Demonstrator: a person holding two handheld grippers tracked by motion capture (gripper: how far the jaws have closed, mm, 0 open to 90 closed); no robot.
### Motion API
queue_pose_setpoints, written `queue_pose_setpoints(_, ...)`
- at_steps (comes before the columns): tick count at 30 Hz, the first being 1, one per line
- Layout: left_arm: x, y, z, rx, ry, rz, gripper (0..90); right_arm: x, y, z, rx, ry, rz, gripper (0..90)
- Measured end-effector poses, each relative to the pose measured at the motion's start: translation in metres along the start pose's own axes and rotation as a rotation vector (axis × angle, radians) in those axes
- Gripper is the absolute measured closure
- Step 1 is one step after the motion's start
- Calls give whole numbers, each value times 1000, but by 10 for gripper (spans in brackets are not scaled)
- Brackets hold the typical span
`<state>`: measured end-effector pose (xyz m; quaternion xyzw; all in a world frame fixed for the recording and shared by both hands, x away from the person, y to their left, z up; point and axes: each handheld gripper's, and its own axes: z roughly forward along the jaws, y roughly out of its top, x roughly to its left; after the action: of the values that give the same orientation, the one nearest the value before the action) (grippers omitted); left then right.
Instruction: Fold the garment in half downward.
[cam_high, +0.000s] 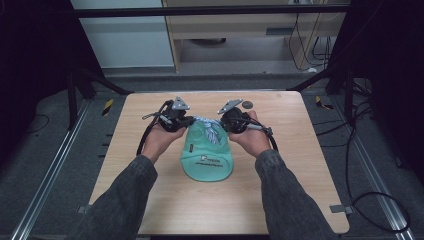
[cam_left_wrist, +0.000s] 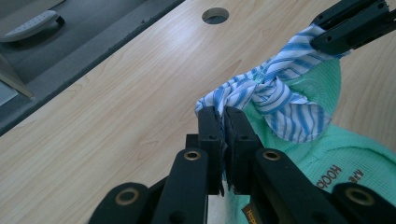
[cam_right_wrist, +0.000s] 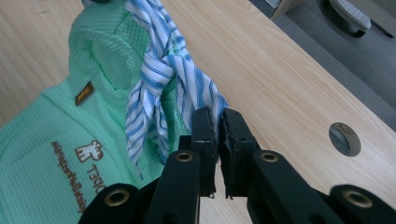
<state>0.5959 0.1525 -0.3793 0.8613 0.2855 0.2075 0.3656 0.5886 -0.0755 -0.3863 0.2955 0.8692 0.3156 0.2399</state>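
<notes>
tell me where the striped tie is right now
In the high view the blue-striped tie sits at the table's middle, knotted at the far end of the green bag, stretched between the left tongs and right tongs.

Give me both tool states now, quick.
Left tool: closed on blue-and-white striped cloth tie of the mint-green fabric bag.
Right tool: closed on same tie.

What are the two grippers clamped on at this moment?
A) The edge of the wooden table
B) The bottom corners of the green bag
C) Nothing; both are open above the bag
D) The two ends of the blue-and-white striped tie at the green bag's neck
D: the left gripper and right gripper each pinch an end of the striped tie knotted at the neck of the green bag.
</notes>
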Motion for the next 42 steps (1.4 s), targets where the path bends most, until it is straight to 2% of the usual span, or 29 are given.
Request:
queue_pose_setpoints(7, -17, -14, -6, 3, 24, 41, 863, 21, -12, -4, -3, -6, -39, 846)
queue_pose_setpoints(13, -22, -21, -9, -22, 23, 24, 863, 30, -18, -13, -26, -19, -44, 847)
queue_pose_setpoints(16, -20, -16, -7, -29, 11, 16, 863, 28, -18, -17, -36, -26, -42, 847)
queue_pose_setpoints(20, -15, -1, -2, -41, -3, 11, 863, 18, -15, -24, -46, -43, -24, 846)
queue_pose_setpoints(22, -16, 3, 1, -27, -3, 20, 863, 14, -16, -25, -47, -45, -19, 847)
queue_pose_setpoints(24, -21, 3, 2, -11, 8, 45, 863, 11, -20, -24, -43, -37, -21, 848)
queue_pose_setpoints(34, -40, -16, -4, -1, 18, 82, 862, 21, -39, -22, -48, -23, -20, 847)
queue_pose_setpoints(39, -41, -20, -3, -13, 8, 56, 861, 25, -40, -21, -47, -21, -29, 847)
queue_pose_setpoints(42, -38, -17, -2, -15, 2, 41, 862, 23, -39, -20, -45, -24, -29, 848)
